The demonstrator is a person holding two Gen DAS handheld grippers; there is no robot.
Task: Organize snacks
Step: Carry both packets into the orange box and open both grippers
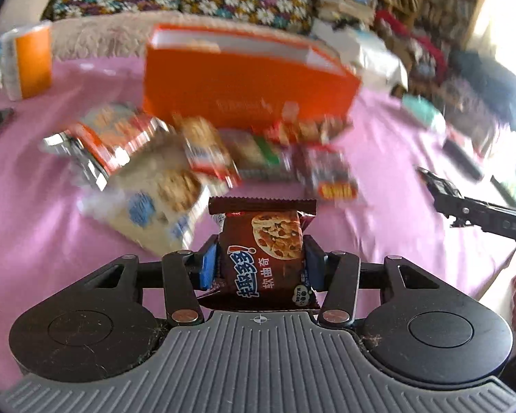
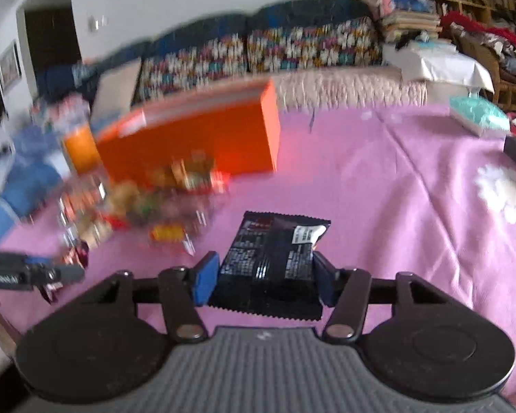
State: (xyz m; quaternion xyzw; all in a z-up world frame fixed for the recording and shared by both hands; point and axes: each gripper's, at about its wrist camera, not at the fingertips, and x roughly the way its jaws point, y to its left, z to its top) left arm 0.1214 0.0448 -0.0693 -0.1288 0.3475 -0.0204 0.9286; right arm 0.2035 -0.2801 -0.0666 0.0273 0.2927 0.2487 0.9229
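Left wrist view: the left gripper [image 1: 261,258] is clamping a brown cookie packet [image 1: 263,254] between its blue pads, the packet standing upright with its crimped top edge above the fingers. Beyond it, a loose pile of snack packets [image 1: 196,158] is lying on the pink tablecloth [image 1: 34,213], just in front of an orange box [image 1: 247,82] with its top open. An orange cup [image 1: 27,62] is standing at the far left.

In the right wrist view, the right gripper [image 2: 266,275] is squeezing a dark snack packet [image 2: 275,258] by its sides, printed back facing up, above bare cloth and near the pile. The jaws are gripping it, not fully closed.

Judgement: both hands are carrying one packet each, probably toward the orange box.

Risks:
- Both packets are slick foil held only at the edges, so either could be slipping out during a fast swing; the blurred background suggests quick motion.
- The two grippers are working close together and heading for one box opening, so they could be colliding.
- A low pass could be scattering the pile.
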